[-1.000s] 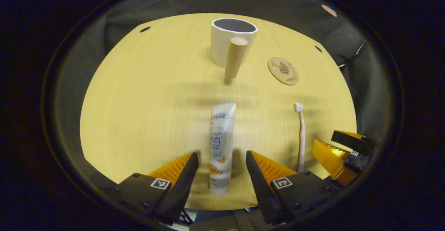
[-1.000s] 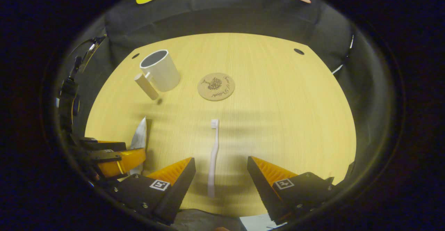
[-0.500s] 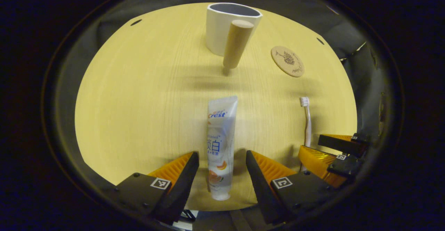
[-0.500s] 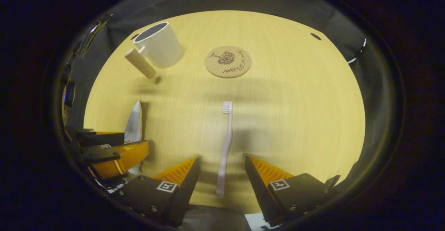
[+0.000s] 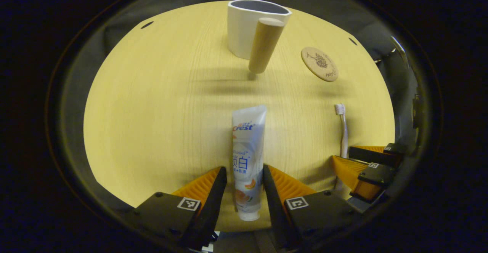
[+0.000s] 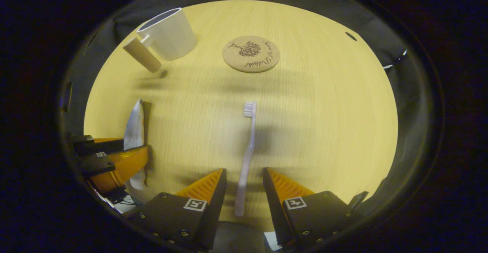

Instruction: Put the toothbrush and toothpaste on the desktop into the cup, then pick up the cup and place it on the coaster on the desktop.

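White toothpaste [image 5: 247, 157] tube lies flat between left claw [image 5: 244, 184] fingers, nearly touching. Right claw [image 6: 244, 184] straddles pale toothbrush [image 6: 246, 157], apart. Cup [image 5: 248, 26] upper centre, contents unseen.

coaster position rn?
The coaster lies flat on the desktop, empty. In the right gripper view it sits right of the cup, beyond the toothbrush head.
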Demonstrator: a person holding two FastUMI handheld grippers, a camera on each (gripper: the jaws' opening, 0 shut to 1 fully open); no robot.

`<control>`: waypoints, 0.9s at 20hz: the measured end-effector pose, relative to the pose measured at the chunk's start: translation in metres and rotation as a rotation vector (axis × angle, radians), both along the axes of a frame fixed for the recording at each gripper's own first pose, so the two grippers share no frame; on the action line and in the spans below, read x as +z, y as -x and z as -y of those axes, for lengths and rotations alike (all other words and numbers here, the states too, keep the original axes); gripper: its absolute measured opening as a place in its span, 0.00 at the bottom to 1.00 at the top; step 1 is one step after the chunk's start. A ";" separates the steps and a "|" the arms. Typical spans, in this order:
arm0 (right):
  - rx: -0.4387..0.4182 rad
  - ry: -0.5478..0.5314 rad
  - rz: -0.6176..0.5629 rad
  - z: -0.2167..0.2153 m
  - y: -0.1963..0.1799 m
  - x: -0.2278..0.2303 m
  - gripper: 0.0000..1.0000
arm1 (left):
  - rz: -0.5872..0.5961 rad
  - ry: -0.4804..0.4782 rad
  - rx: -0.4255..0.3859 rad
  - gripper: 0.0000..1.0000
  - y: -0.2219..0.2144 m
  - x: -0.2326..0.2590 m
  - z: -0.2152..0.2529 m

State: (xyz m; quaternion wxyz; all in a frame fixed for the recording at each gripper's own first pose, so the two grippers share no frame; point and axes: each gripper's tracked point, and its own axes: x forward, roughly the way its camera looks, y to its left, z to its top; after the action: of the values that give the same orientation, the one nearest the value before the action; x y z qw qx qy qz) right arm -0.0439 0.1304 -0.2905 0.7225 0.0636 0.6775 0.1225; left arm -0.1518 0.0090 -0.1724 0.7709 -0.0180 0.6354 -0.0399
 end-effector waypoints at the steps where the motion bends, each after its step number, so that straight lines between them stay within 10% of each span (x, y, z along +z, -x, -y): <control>1: 0.003 0.001 0.000 -0.001 -0.001 -0.001 0.59 | -0.004 -0.001 0.002 0.62 0.000 -0.002 0.000; 3: -0.005 -0.002 -0.009 -0.003 -0.001 -0.003 0.59 | -0.004 0.005 -0.004 0.57 0.000 -0.001 0.000; 5: -0.023 -0.009 -0.016 -0.003 -0.002 0.000 0.29 | -0.006 0.010 -0.018 0.55 0.000 -0.001 -0.001; 9: -0.054 -0.022 -0.019 -0.003 -0.003 -0.001 0.13 | -0.001 0.009 -0.028 0.45 -0.001 0.000 -0.002; 18: -0.037 -0.036 0.025 -0.003 -0.002 0.000 0.06 | 0.040 0.033 -0.055 0.27 -0.005 -0.001 0.000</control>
State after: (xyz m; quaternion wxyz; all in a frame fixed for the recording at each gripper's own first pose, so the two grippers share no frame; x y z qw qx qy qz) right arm -0.0415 0.1338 -0.2909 0.7318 0.0872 0.6648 0.1221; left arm -0.1470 0.0086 -0.1735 0.7817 -0.0124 0.6194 -0.0717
